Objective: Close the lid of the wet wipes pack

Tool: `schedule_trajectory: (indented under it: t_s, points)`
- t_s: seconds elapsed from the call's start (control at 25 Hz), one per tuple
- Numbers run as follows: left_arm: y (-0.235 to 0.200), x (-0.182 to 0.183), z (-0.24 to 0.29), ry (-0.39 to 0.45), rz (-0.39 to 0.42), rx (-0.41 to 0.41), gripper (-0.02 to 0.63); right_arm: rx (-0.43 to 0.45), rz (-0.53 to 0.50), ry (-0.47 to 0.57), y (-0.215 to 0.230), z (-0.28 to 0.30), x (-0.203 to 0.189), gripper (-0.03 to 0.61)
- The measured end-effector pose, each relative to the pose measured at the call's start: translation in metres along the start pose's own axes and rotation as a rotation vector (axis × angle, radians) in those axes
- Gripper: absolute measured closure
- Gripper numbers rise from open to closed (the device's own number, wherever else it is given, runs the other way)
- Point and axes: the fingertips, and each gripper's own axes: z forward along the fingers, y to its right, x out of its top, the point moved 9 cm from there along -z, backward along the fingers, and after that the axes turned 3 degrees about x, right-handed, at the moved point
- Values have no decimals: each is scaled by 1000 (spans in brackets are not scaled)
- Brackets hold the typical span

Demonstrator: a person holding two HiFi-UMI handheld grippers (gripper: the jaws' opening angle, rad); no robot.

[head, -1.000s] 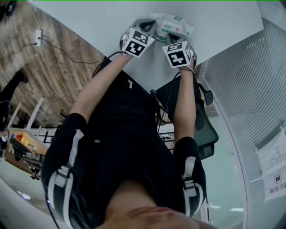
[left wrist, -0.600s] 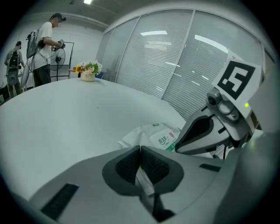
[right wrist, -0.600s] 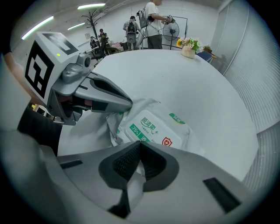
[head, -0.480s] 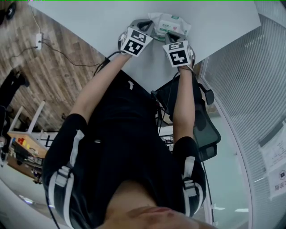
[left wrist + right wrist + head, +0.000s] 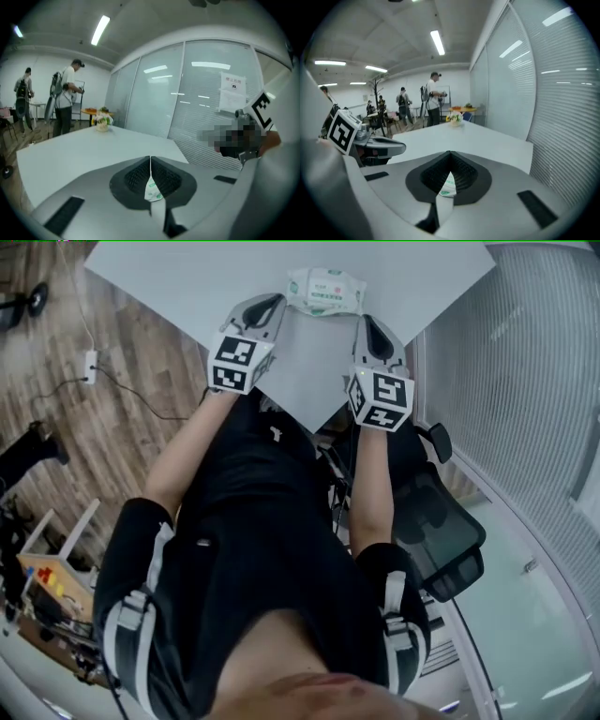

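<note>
Pale grey table [image 5: 178, 287], plain matte top, one corner pointing toward the person in the head view. On it lies a wet wipes pack [image 5: 324, 291], flat, white with green print, set back from that corner (lid too small to read as open or closed). In the left gripper view the same top stretches away to its far end, where a small pot of flowers [image 5: 102, 123] stands upright, well apart from the pack.
</note>
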Motion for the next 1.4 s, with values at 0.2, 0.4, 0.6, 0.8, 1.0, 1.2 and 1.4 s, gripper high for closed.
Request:
schedule_trajectory:
  t_s: [0.2,0.4,0.6,0.8,1.0,1.2,1.4]
  points:
    - [47,33,-119,193,60,62,586,-59,62,219,-27,-110,14,555]
    - [86,61,-211,334,103,62,586,-86,114,361,-53,-187,17,555]
    - [107,71,-281,435,112,40,586,-92,172,438,-95,-239,14,555]
    - [110,56,-320,438,88,-7,586,-97,189,454,-143,-269,5,555]
    - [100,54,-319,399,65,-33,586,-102,187,423,-163,-269,-1,556]
    - [96,56,-323,419,68,-57,586,-93,166,421,-174,-269,3,557]
    - [87,52,-322,415,65,-68,586,-100,161,422,-177,-265,3,557]
